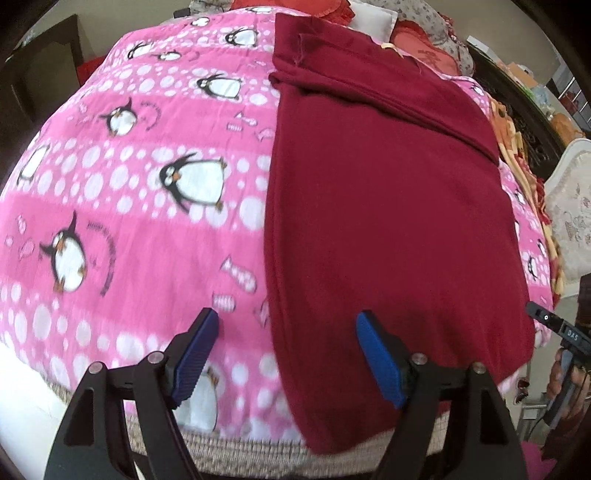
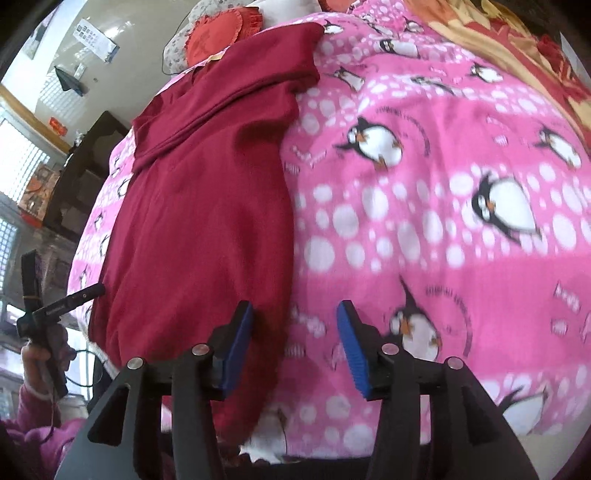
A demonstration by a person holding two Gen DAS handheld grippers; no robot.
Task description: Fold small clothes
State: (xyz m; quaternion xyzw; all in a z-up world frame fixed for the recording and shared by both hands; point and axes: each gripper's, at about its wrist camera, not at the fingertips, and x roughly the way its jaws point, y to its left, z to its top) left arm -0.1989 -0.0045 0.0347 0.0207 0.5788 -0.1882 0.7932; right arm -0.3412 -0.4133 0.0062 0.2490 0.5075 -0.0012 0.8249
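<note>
A dark red garment [image 1: 388, 221] lies folded into a long strip on a pink penguin blanket [image 1: 147, 229]; a sleeve is laid across its far end. In the left wrist view my left gripper [image 1: 287, 321] hangs open over the garment's near left edge, one blue finger over the blanket, the other over the cloth. The right wrist view shows the same garment [image 2: 207, 221] left of centre. There my right gripper [image 2: 294, 310] is open above the garment's near right edge, with nothing pinched between its pads.
Red cushions and floral fabric [image 1: 424, 33] pile up beyond the garment. An orange-patterned quilt [image 2: 517, 55] borders the blanket [image 2: 424, 221]. A hand in a pink sleeve [image 2: 40, 365] grips the other tool at the bed's side. Dark furniture [image 2: 85, 173] stands by the window.
</note>
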